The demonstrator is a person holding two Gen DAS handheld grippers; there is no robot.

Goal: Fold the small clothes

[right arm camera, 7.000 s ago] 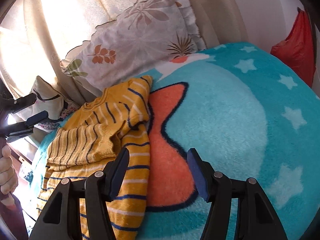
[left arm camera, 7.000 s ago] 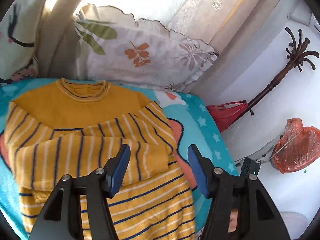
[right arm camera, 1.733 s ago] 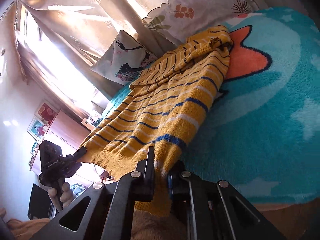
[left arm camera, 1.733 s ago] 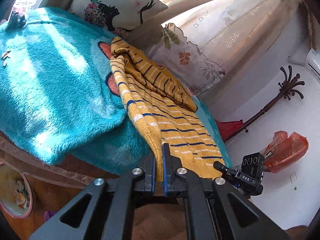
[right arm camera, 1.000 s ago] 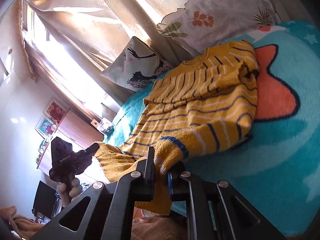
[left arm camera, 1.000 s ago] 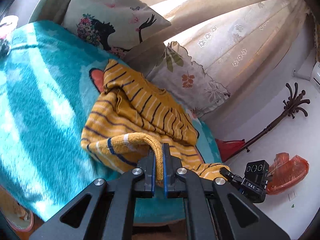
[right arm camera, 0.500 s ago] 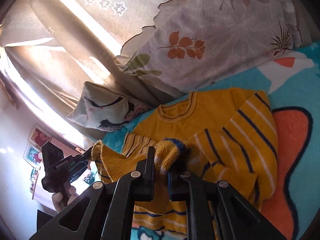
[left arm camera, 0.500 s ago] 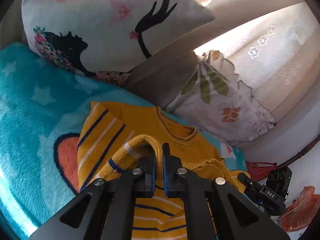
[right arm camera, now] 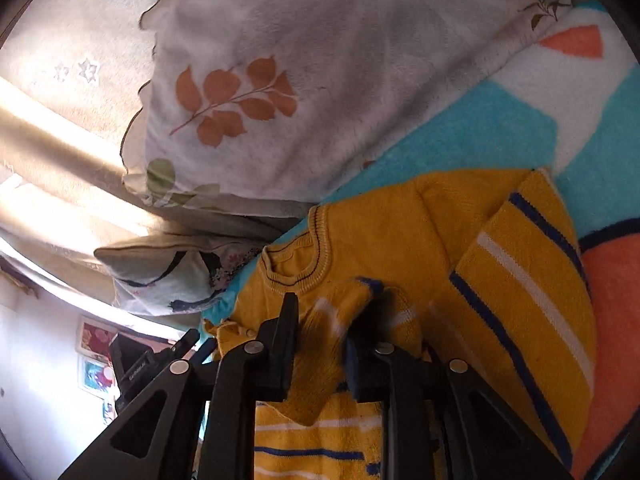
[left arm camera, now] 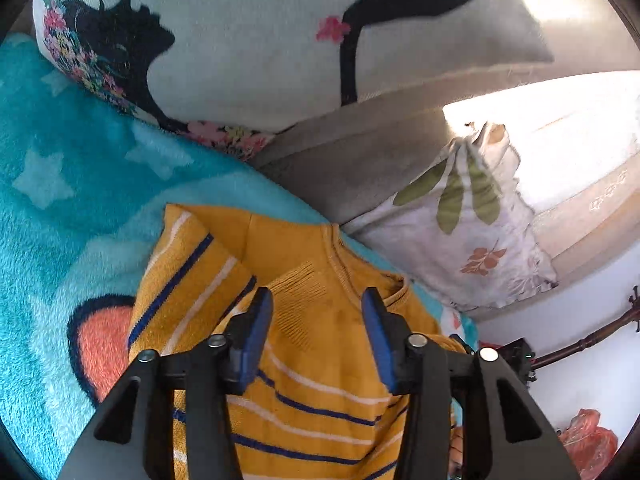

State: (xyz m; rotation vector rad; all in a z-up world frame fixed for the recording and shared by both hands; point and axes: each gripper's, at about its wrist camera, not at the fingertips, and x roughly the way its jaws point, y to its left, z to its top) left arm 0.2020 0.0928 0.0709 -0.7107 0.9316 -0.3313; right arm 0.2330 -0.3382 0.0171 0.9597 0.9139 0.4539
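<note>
Nearest the lens, the left gripper (left arm camera: 316,336) stands with its jaws parted; they have just been opening, and the ribbed hem of the yellow striped sweater (left arm camera: 320,360) lies between the blue pads without being pinched. The right gripper (right arm camera: 320,344) has likewise just been opening; a bunched corner of the hem sits in its gap, draped loose against the inner faces rather than clamped, as far as the shadow there allows.

The sweater lies on the turquoise fleece blanket (left arm camera: 80,184) of the bed, its lower half brought up over the chest so the hem lands just below the neckband (right arm camera: 296,264), with one striped sleeve (right arm camera: 528,280) folded across on the far side.

The likely trouble is at the right side: the knit looks soft and loopy, and if it snags on a pad as the gripper pulls away, the corner may lift and drag the fold open or askew. The plush blanket gives little hold, so the whole stack could slide. Beyond, the leaf-print pillow (right arm camera: 320,80) and the silhouette-print pillow (left arm camera: 260,40) crowd the collar end, leaving little room to withdraw forward.
</note>
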